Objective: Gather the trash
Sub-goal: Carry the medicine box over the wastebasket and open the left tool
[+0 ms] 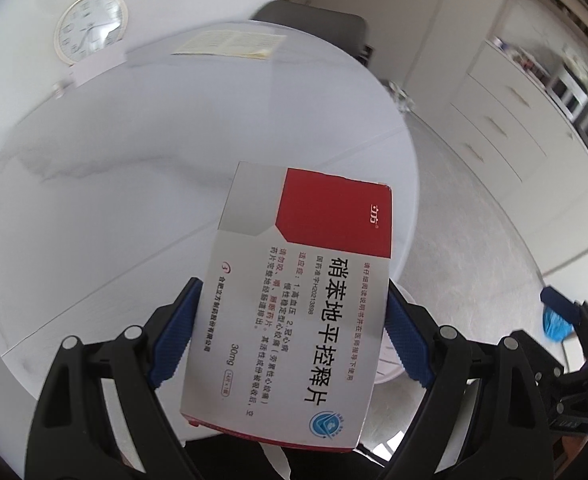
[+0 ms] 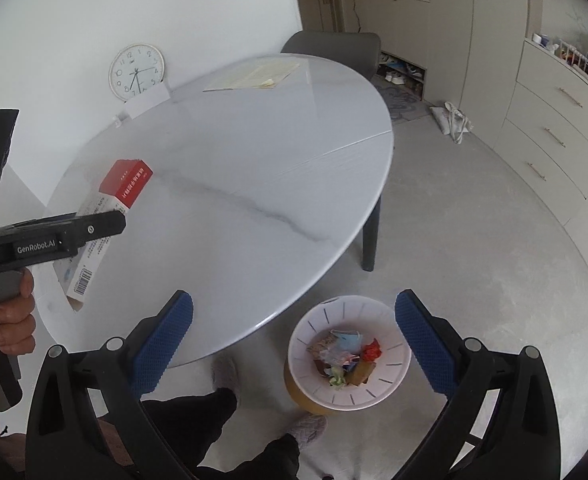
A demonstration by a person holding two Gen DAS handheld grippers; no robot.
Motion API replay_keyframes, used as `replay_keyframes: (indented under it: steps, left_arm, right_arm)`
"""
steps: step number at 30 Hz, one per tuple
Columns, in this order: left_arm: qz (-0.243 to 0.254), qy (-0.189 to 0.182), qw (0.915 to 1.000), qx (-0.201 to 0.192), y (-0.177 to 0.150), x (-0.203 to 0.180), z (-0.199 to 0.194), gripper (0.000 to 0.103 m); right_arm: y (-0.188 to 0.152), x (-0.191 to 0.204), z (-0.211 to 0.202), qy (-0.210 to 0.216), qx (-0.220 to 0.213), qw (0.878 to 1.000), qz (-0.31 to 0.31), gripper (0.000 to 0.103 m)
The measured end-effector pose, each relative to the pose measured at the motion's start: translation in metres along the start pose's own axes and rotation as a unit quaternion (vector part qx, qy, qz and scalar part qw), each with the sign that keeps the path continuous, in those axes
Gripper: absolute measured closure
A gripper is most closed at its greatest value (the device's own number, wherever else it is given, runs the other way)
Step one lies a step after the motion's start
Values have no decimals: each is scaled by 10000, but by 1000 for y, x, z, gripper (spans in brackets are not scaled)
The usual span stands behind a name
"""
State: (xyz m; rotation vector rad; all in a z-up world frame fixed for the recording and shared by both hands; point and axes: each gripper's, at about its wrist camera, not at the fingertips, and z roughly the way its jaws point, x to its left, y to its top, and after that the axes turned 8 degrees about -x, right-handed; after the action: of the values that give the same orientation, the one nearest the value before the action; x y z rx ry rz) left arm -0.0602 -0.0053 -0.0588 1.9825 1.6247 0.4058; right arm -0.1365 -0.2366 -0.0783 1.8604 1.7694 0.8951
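Looking through the left wrist camera, we see our left gripper (image 1: pixel 290 332) clamped on a red-and-white medicine box (image 1: pixel 294 304) at lower centre, held above the round white desk (image 1: pixel 114 184). In the right wrist view, our right gripper (image 2: pixel 294 340) hangs apart and unloaded; between its fingers, on the floor, stands a white trash bin (image 2: pixel 347 354) holding wrappers; the box shows at left.

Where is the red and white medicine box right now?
The medicine box is clamped in the left gripper, held above the white table, left of the trash bin on the floor.
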Motion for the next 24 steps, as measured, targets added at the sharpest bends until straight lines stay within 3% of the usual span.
replay_keyframes:
  steps: [7,14,17,24]
  left_arm:
    - [674,-420,9960,409,-25,-76,27,20]
    - [1276,-960,9801,1181,-65,-144,112,19]
    - [1443,-880,9748,1454,-78,-156,152,19]
    - [1486,-991,9739,1399,-86,-170,156,17]
  right_arm:
    - [-29,-57,-23,-432,-184,9973,565,3]
    - [-74,-119,-34,-946,-51,9875,1261,2]
    - [-92,-139,-32,-1041,57,9824,1552,2]
    - [-114,-155,-25,-1133,233,9764,1824,2]
